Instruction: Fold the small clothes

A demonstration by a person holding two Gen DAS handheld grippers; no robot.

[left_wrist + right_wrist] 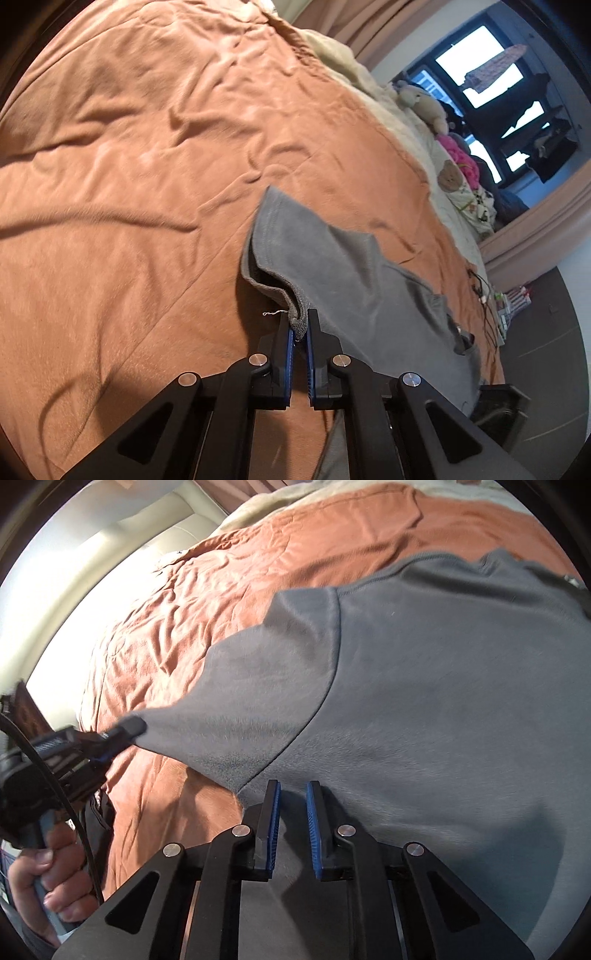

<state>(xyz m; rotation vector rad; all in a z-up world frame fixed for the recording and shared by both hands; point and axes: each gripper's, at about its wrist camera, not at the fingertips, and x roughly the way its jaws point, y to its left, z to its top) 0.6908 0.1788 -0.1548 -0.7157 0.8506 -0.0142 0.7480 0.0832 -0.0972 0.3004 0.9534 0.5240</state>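
Garment: grey top (424, 709) is spread over the orange bedspread (129, 166), its body lying mostly flat and one sleeve drawn out to the side.
Sleeve: the sleeve (258, 686) is stretched away from the body and raised off the bedspread at its cuff end.
Left gripper: the left gripper (300, 326) is clamped on the ribbed cuff (299, 323), which is pinched between the blue pads; a loose thread is seen beside it.
Left hand: the handle of that tool is gripped by a hand (48, 878) at the lower left of the right wrist view.
Right gripper: the right gripper (293, 794) is held low over the body panel beside the sleeve seam, its jaws standing a little apart; grey cloth is seen in the gap, but whether the pads press on it cannot be told.
Step in hand: the sleeve fold is judged to be under way, with the cuff secured and the body about to be pinned or pinched.
Next move: the cuff would need to be carried inward across the chest while the body is kept from sliding.
Risk: the body may be dragged along if tension is kept on the sleeve.
Surroundings: soft toys (424, 103) lie at the far bed edge, well apart from the work.
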